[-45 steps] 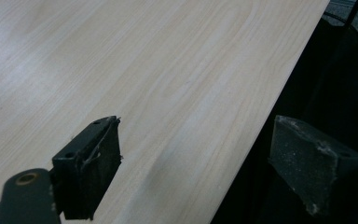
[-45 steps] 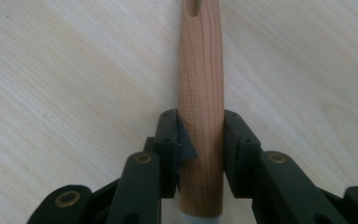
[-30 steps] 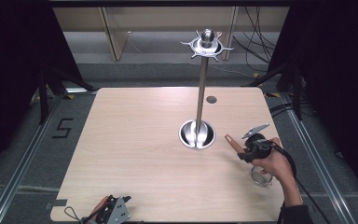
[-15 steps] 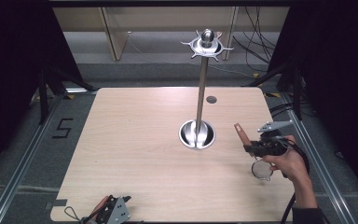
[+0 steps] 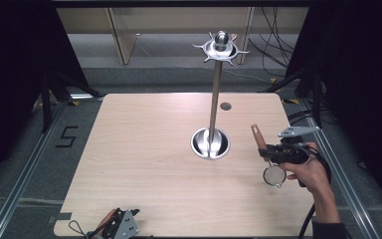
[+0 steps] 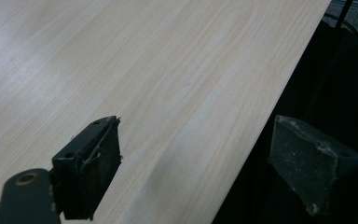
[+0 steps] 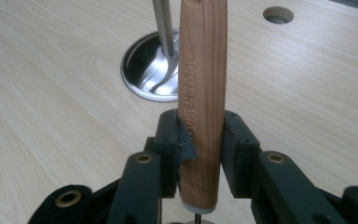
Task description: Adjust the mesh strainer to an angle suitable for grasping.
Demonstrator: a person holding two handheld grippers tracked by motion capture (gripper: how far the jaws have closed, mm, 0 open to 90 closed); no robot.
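A small strainer with a wooden handle [image 5: 256, 134] and a round mesh head [image 5: 274, 174] is held above the right side of the table. My right gripper [image 5: 267, 150] is shut on the wooden handle [image 7: 200, 93], which rises between the two black pads. A steel utensil stand has a round base [image 5: 210, 143], a tall pole [image 5: 214, 99] and a hook ring at the top [image 5: 221, 48]; it stands left of the strainer. My left gripper [image 5: 118, 225] lies at the table's near left edge, jaws open [image 6: 196, 172] over the table edge with nothing between them.
The wooden table [image 5: 149, 149] has a small round cable hole [image 5: 225, 106] behind the stand. Metal floor rails run along both sides, and a "5" mark [image 5: 64, 137] is on the floor at the left. Cables lie at the far right.
The right hand has lifted and turned the strainer: the handle now points up and toward the stand, and the mesh head hangs below the gripper. The left gripper has not moved.
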